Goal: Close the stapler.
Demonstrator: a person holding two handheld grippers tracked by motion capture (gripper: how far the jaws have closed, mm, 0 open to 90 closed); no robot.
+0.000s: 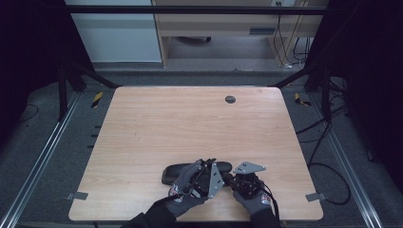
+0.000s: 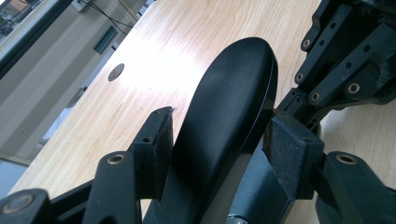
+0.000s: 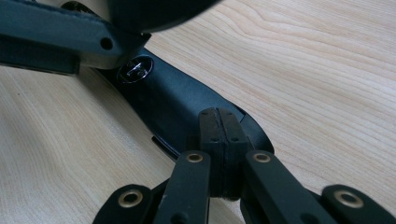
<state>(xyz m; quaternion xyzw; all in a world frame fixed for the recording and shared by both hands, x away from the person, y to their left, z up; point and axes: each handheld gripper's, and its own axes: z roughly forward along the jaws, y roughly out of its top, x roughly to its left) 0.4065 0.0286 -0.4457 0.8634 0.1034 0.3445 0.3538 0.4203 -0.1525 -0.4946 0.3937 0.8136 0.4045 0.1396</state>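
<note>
The left claw (image 2: 217,140) straddles the black glasses case (image 2: 224,112) lying at the near edge of the counter (image 1: 190,118), its pads just off the shell, while the right claw (image 3: 223,140) presses shut against its end. The case looks light, rigid and glossy, so probably slippery; a hold across its narrow waist seems safest.

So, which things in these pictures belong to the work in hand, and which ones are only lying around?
In the work:
- long black plastic case, lying on the table
- left gripper, jaws around the case
- right gripper, jaws shut, tips at the case

Only around:
- light wooden table
- round dark cable cap in the table
</note>
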